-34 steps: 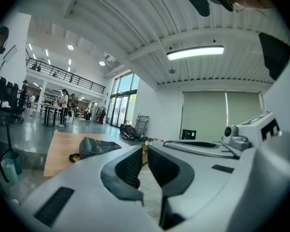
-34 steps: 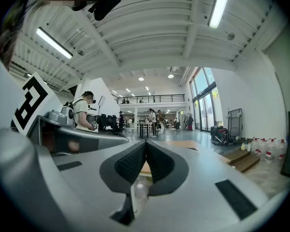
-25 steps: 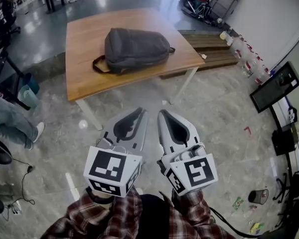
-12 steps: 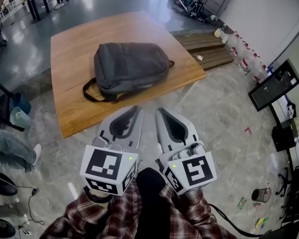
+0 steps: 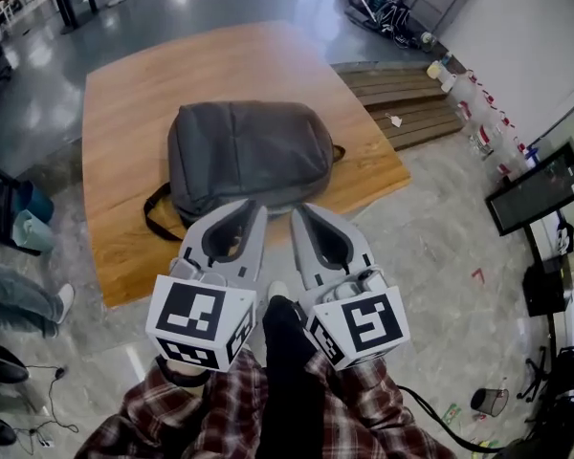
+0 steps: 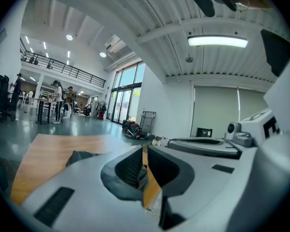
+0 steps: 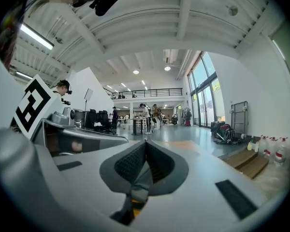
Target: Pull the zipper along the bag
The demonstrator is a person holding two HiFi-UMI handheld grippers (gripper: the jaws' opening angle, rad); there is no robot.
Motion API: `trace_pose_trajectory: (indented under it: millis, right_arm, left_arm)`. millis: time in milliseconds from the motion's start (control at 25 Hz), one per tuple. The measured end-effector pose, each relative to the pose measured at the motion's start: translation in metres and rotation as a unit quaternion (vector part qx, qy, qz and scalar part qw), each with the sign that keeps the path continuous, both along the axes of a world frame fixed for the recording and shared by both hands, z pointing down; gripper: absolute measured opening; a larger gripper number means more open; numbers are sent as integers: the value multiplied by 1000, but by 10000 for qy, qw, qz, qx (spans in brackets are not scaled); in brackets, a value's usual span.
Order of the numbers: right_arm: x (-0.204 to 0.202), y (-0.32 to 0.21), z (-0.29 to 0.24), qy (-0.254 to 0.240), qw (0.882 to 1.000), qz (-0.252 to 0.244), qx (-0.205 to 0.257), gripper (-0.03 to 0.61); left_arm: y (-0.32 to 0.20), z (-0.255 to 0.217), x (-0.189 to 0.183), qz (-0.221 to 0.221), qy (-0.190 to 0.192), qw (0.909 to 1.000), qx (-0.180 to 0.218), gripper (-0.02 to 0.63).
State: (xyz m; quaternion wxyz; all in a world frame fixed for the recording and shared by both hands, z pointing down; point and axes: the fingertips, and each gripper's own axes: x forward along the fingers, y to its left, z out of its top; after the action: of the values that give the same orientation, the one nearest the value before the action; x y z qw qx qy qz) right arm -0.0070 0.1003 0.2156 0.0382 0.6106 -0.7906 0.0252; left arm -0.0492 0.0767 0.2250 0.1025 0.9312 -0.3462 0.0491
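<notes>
— Where's the bag, from where you stand?

— The grey fabric backpack [image 5: 244,156] lies flat on the light wooden table [image 5: 124,84], towards its near edge. Its black carry strap [image 5: 153,216] loops out on the left side. I can't pick out the zip from here.

— And the person's two tools?

— Both are held up side by side in front of the red plaid sleeves [image 5: 210,419], noses pointing at the backpack. They're in the air on the near side of it, touching nothing.

— Are they gripping anything?

— No. The left gripper [image 5: 255,206] has its jaws drawn together, with only a hairline slit between them, and a strip of table shows through it. Nothing sits in there. The right gripper [image 5: 297,209] has its jaws pressed tip to tip, and they're empty as well.

— Anything else around?

— Slatted wooden pallets [image 5: 411,103] on the floor just beyond the table's right corner. A black flat screen [image 5: 536,187] stands further right. There are people standing far down the hall.
</notes>
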Motion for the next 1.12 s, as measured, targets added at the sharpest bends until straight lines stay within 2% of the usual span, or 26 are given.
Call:
trace_pose_trajectory:
  millis: [160,280,480,800,920,1120]
  right_arm:
    - [29,-57,-9,90,9994,-336,-4,11]
    - [38,-92,-9,153,9980,-610,-39,11]
    - [48,-142,0,208,9951,-946,-208,11]
    - [52,-172,38,212,9900,-1196,-716,11]
    - [47,-177,62,135,9869,-1240,-1028,12]
    - [32,-172,127,62,9737,-1298,-1873,11]
  left_arm:
    - [-53,-10,35,-247,19,9997,40,43]
    - [-91,-10,46,-479,29,9988,26,43]
    - [-142,2,46,-877,8,9961,-135,43]
    - [-168,36,41,-1120,-138,9923,-511,43]
    - [-173,62,31,-1169,-335,9897,-751,43]
    - [-172,145,8,-1191,-1029,9780,-1372,43]
